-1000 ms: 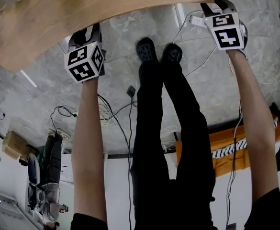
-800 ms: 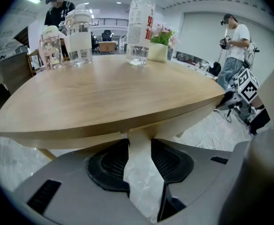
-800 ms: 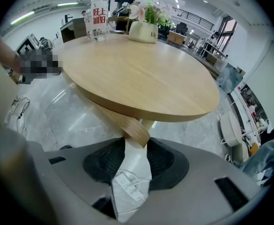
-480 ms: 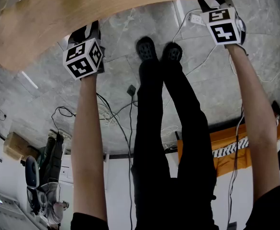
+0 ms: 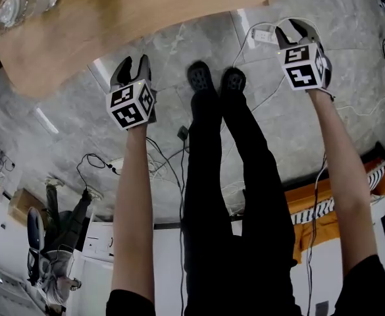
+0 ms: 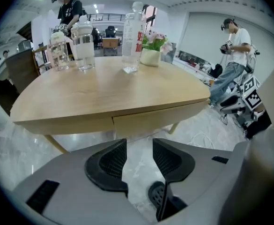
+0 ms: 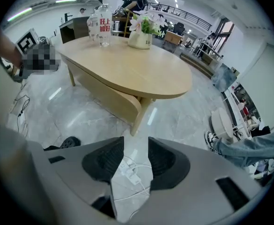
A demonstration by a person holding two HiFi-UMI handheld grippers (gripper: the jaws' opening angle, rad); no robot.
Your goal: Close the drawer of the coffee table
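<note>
The wooden coffee table fills the head view's upper left. In the left gripper view its drawer front lies flush with the table's rim, marked only by a thin seam. My left gripper hangs over the floor just short of the table edge. Its jaws are opening, with nothing between them. My right gripper is off the table's right end, open and empty, with the floor showing through the gap. The table lies ahead and to its left.
Water bottles, glass jars and a flower pot stand on the far side of the tabletop. A power strip and cables lie on the marble floor. My legs and shoes are between the arms. Other people stand around.
Both grippers have drawn back from the table edge and risen. Their fingers, earlier tucked against the rim, now show in full over the floor.
</note>
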